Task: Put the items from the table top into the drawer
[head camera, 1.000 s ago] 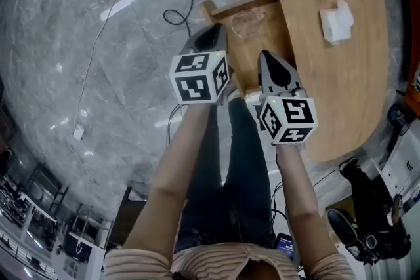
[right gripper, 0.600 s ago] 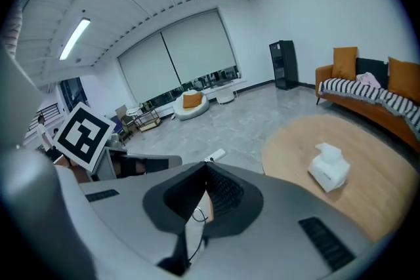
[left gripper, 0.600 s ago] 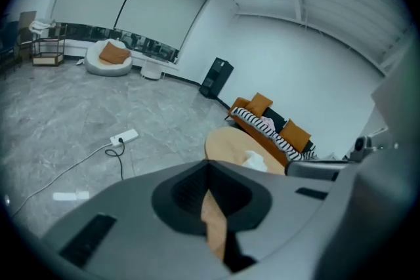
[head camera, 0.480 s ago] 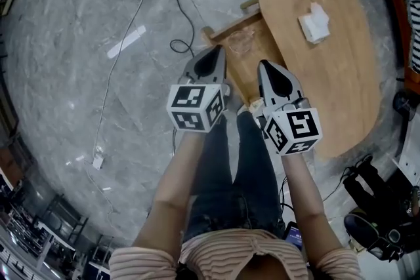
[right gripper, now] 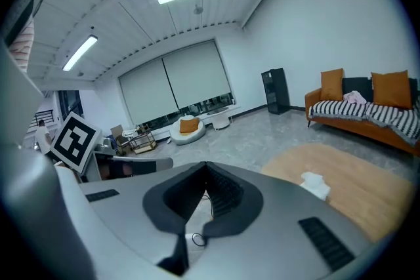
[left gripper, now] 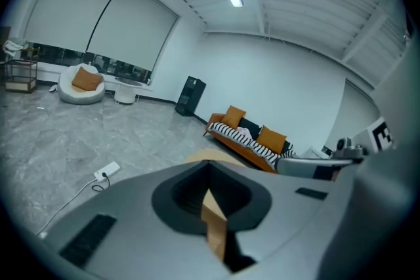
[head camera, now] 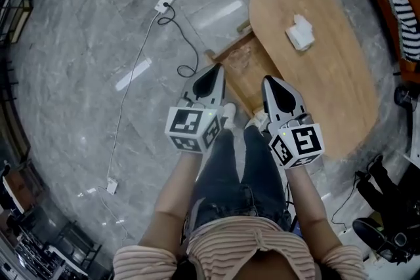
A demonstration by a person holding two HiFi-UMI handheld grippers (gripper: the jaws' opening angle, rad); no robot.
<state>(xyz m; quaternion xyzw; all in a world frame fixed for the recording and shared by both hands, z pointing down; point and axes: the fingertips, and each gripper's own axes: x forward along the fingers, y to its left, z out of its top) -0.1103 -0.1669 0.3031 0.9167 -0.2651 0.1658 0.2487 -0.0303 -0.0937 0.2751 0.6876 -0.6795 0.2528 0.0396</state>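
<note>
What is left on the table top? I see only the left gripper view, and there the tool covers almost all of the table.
Observer: One white crumpled item lies on the oval wooden table, far from both tools.
Operator: Is the drawer open for it?
Observer: Yes. The drawer stands pulled out from the table's side, in front of the person's feet.
Operator: And how is the right tool?
Observer: The right tool has its jaws together, with nothing between them.
</note>
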